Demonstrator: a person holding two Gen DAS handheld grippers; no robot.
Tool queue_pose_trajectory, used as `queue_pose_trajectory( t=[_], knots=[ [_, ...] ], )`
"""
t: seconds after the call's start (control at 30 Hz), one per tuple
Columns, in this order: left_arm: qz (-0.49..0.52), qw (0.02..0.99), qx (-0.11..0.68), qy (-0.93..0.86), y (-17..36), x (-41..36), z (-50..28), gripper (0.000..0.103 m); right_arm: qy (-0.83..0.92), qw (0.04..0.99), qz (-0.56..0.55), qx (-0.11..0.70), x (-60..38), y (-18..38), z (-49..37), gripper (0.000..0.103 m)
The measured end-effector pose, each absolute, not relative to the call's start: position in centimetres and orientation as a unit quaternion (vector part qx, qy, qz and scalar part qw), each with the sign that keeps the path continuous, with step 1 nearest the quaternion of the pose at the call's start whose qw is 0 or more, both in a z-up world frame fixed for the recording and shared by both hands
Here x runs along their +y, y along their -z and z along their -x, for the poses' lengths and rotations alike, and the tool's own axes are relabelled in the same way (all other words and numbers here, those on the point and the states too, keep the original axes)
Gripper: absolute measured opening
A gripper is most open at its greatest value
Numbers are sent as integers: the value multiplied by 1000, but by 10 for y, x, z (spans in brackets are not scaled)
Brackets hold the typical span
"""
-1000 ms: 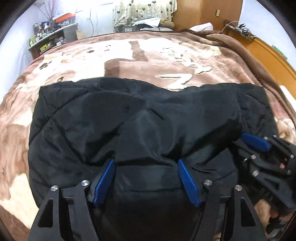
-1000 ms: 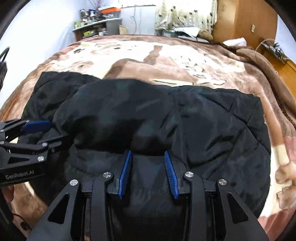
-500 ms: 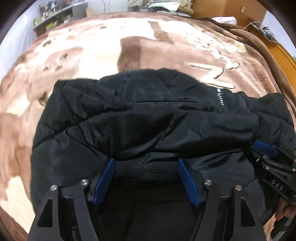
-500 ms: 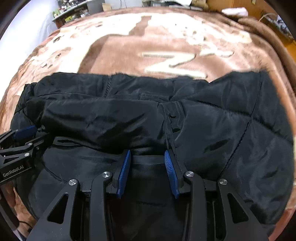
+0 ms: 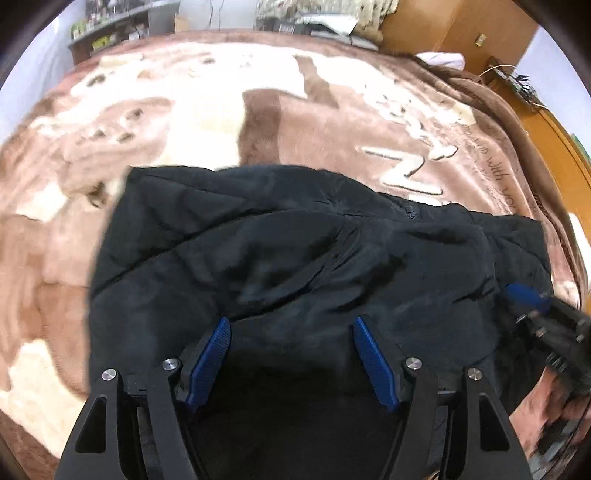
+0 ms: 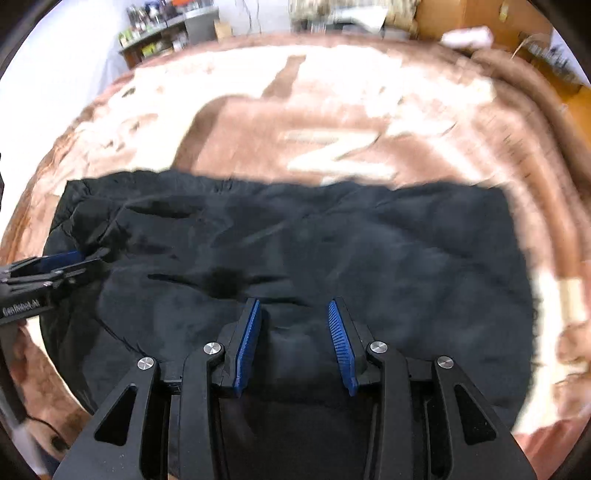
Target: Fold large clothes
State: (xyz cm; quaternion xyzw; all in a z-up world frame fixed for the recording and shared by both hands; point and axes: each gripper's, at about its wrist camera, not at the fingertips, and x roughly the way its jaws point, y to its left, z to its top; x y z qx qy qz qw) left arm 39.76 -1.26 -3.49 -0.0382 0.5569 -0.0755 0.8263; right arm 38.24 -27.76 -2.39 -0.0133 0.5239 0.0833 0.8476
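Note:
A black quilted jacket (image 5: pixel 295 251) lies folded on a brown and cream blanket (image 5: pixel 207 122); it also shows in the right wrist view (image 6: pixel 332 240). My left gripper (image 5: pixel 291 325) has its blue pads wide apart with a bulky fold of the jacket filling the gap between them. My right gripper (image 6: pixel 294 308) has its pads closer together, also with jacket fabric between them. The right gripper shows at the right edge of the left wrist view (image 5: pixel 532 299); the left gripper shows at the left edge of the right wrist view (image 6: pixel 55 264). The jacket's near edge is hidden under both grippers.
The blanket (image 6: pixel 332 122) covers a bed. A wooden cabinet (image 5: pixel 554 147) runs along the right. Cluttered shelves (image 5: pixel 110 33) stand at the far left by the wall. A white cloth (image 5: pixel 443 57) lies at the bed's far right corner.
Both grippers carried the jacket's near edge forward over the rest, so the jacket went from one flat layer to a folded bundle. The views then tilted back up and are blurred now.

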Motion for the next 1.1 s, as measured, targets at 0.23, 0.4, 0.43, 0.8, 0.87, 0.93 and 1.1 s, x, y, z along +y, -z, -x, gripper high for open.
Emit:
queue_pose_trajectory(
  t=[0.23,0.4,0.43,0.8,0.87,0.93,1.1],
  knots=[
    [-15,842,538,40,30,14,-360,69,-60,856,37,511,-324,14,-342,39],
    [7,809,586,36,70,24,-372,71,-42,837,52,543,-334,55,-349,40],
    [6,807,590,37,74,23,-375,71,-41,836,51,545,-334,61,-351,40],
    [0,797,604,29,101,16,-390,72,-34,815,41,577,-331,104,-370,40],
    [6,797,604,28,101,16,-390,72,-35,817,33,575,-333,104,-370,40],
    [3,797,604,31,99,14,-391,72,-33,819,28,572,-335,103,-369,40],
    [-24,807,590,24,71,9,-383,72,-25,819,28,572,-332,81,-367,41]
  ],
)
